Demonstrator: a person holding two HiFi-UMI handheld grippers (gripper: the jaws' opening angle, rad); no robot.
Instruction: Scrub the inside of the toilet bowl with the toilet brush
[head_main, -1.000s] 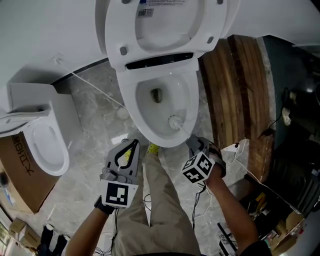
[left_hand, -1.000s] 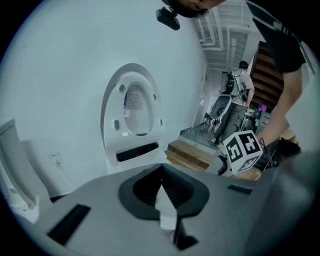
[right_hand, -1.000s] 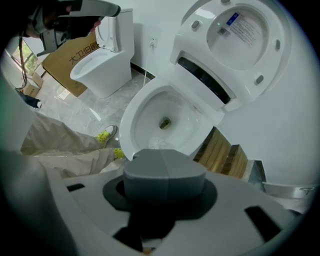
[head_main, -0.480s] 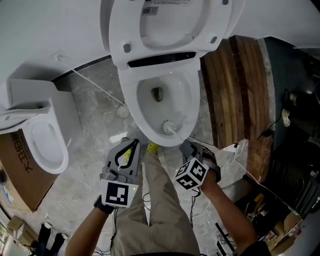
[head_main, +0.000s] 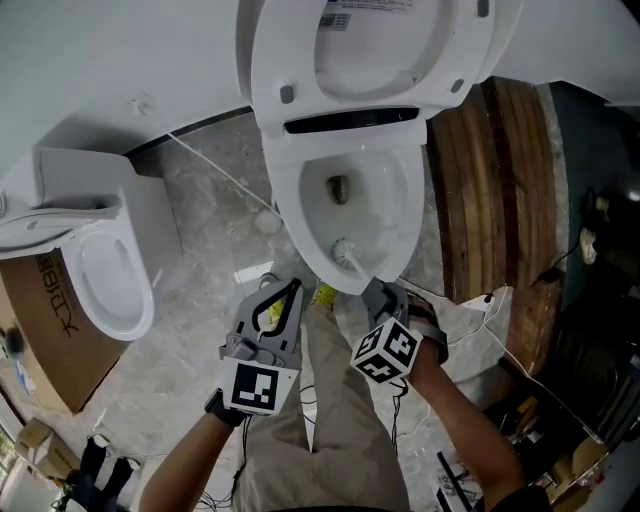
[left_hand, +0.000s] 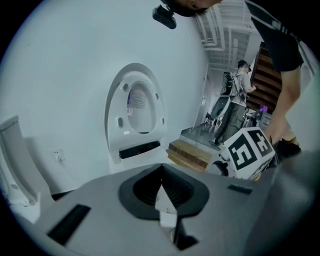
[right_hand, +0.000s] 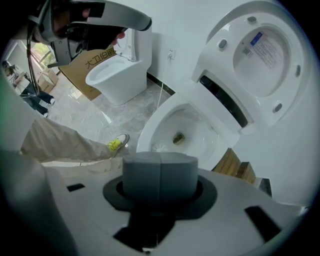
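The white toilet (head_main: 292, 215) stands with lid and seat raised. The toilet brush's white head (head_main: 345, 249) rests low on the bowl's near inner wall, and its thin handle runs back to my right gripper (head_main: 376, 291), which is shut on it just outside the rim. In the right gripper view the brush head (right_hand: 159, 147) shows in the bowl (right_hand: 150, 125) above the joined jaws of the right gripper (right_hand: 160, 172). My left gripper (head_main: 291, 288) hangs left of the bowl's front, jaws together, holding nothing. The left gripper (left_hand: 161, 174) faces the raised lid (left_hand: 137, 115).
A second white toilet (head_main: 100, 270) and a cardboard box (head_main: 40, 330) stand at the left. Wooden steps (head_main: 495, 170) lie right of the toilet. A thin white hose (head_main: 215, 170) and cables (head_main: 500, 330) cross the marble floor. A yellow shoe (head_main: 325, 294) is below the bowl.
The brush head has slid from the bowl's right inner wall toward the front middle. The head view has shifted, so the toilet sits further right. The left gripper stays shut.
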